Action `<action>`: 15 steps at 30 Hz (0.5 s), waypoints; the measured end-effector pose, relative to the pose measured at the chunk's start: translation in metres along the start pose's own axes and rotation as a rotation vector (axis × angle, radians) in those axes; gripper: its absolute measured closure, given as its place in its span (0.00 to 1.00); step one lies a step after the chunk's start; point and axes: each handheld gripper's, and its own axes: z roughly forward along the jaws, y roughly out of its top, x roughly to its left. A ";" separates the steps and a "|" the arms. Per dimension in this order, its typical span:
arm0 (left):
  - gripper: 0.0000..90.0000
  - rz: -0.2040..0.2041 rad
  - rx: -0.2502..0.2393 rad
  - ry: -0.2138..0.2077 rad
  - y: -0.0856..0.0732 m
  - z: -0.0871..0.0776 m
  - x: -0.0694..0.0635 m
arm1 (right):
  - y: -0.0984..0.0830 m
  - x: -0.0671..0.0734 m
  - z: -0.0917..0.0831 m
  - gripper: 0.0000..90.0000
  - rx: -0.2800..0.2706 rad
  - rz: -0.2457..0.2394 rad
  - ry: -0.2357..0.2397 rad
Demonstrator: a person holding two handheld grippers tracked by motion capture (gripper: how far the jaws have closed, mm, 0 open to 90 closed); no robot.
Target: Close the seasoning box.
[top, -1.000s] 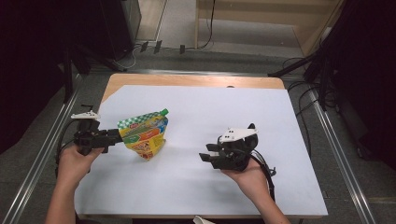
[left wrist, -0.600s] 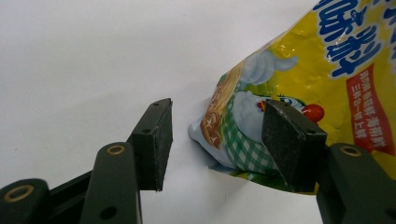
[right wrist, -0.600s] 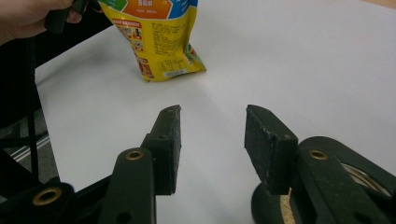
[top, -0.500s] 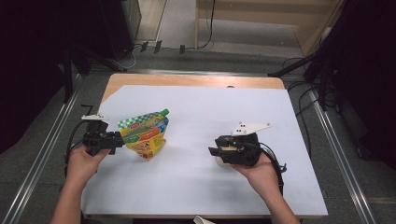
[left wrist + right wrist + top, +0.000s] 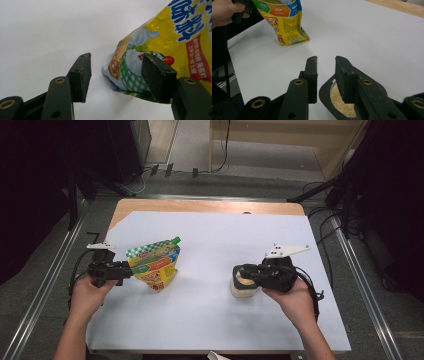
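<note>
Between my two tongs the white sheet point(image 5: 210, 270) lies bare, so either could cross there. Just ahead of my left tongs point(image 5: 122, 269) the yellow pouch point(image 5: 155, 265) blocks the way forward. Under my right tongs point(image 5: 246, 271) sits a small tub of grains point(image 5: 242, 289), barring any drop straight down.

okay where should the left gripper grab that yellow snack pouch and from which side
Best guess: take the pouch by its flat edge nearest the left gripper, coming in level from the left of the high view. The pouch stands tilted with its green cap up and away, and in the left gripper view a thin lower corner already lies between the open jaws, untouched by the pads.
</note>
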 end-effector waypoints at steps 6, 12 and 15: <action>0.46 -0.020 -0.020 0.025 -0.001 -0.004 0.007 | 0.001 -0.006 -0.009 0.92 -0.006 0.006 -0.003; 0.46 -0.026 -0.022 0.052 0.000 -0.002 0.011 | -0.001 -0.011 -0.014 1.00 0.003 0.023 -0.005; 0.46 -0.029 -0.010 0.069 0.000 0.000 0.012 | -0.001 -0.015 -0.018 1.00 0.000 0.032 -0.013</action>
